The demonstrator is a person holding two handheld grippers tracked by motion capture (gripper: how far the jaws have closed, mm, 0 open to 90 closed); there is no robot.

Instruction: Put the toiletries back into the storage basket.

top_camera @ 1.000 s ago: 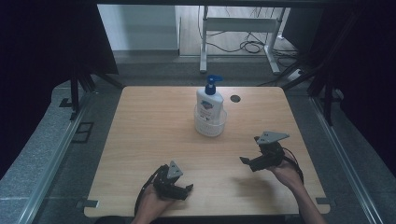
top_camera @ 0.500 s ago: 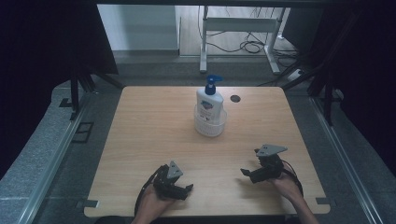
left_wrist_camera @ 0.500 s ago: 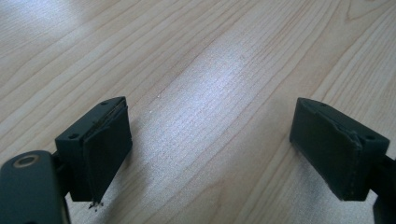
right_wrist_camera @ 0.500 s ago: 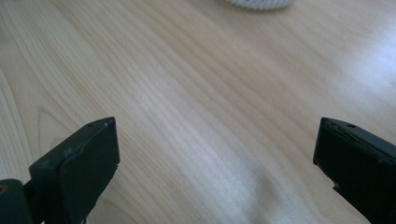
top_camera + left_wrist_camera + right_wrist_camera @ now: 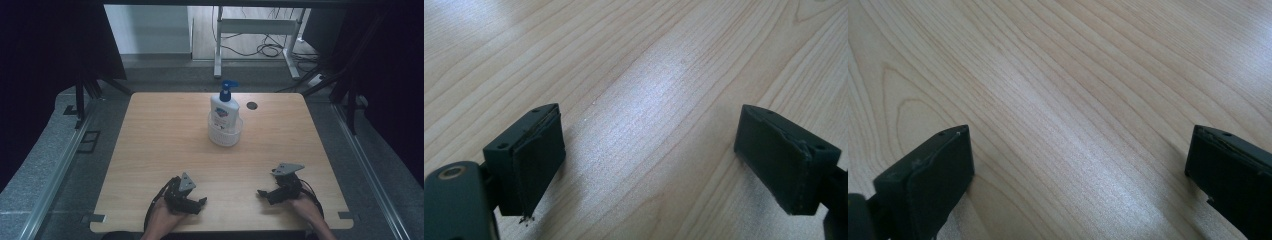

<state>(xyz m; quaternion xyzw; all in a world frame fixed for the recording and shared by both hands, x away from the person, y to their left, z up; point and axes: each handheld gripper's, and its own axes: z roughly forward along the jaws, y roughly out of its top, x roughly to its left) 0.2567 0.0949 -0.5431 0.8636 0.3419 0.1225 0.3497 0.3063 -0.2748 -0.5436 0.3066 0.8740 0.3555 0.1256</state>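
On the table (image 5: 165, 140), seen from the high view, a bottle (image 5: 224, 107) with a blue pump stands upright inside a small white basket (image 5: 225, 134), a little beyond the table's middle toward 12 o'clock, with a dark round hole (image 5: 251, 105) in the wood just beside it at 2 o'clock. Both grippers rest low at the near edge, well apart from the bottle: the left gripper (image 5: 199, 204) lies at about 7 o'clock from the basket, held by a hand (image 5: 162, 220) coming in from the bottom, its jaws pointing toward 3 o'clock; the right gripper (image 5: 264, 195) lies at about 5 o'clock from the basket, a grey plate on top, in the other hand (image 5: 305, 207), its jaws pointing toward 9 o'clock, so the two face each other across bare wood. Along the left gripper view, the left gripper (image 5: 649, 165) has its black jaws spread wide with nothing between them, bare wood grain showing in the gap. Along the right gripper view, the right gripper (image 5: 1078, 175) likewise stands wide open and holds nothing, its jaws set at the two bottom corners close over the wood.
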